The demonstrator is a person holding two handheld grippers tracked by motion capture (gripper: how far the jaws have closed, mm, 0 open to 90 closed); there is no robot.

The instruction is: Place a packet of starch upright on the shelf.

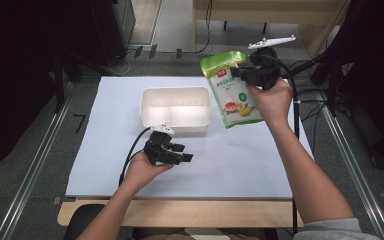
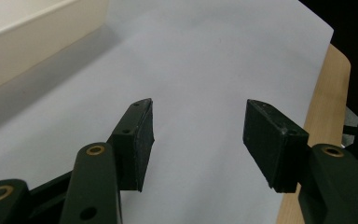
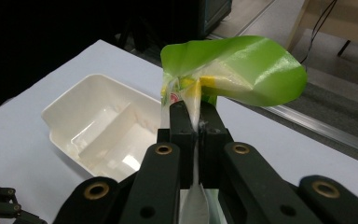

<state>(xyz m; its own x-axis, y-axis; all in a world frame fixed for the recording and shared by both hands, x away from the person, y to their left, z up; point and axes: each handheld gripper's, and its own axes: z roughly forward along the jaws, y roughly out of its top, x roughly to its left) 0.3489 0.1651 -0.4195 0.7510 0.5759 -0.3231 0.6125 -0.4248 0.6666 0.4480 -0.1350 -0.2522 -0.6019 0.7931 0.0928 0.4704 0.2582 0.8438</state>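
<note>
White paper point(image 1: 240, 160) is spread over the wooden table point(image 1: 180, 212) (grey floor beyond). Beside the divided tray point(image 1: 175, 109), a green pouch point(image 1: 230, 90) is held aloft, pinched by the right tool point(image 3: 193, 123); the left tool point(image 2: 198, 133) is kept open, empty.

I note the pouch point(image 1: 232, 90) is glossy plastic film, green and creased, catching light at upper right of the high view. The tray point(image 1: 176, 108) at centre looks like smooth cream plastic with a soft sheen. The sheet point(image 1: 230, 160) covering the counter point(image 1: 180, 212) is matt white paper; the counter's bare edge reads as pale wood. The left hand-held gripper point(image 2: 198, 135) shows matt black plastic jaws with brass-coloured rivets.
</note>
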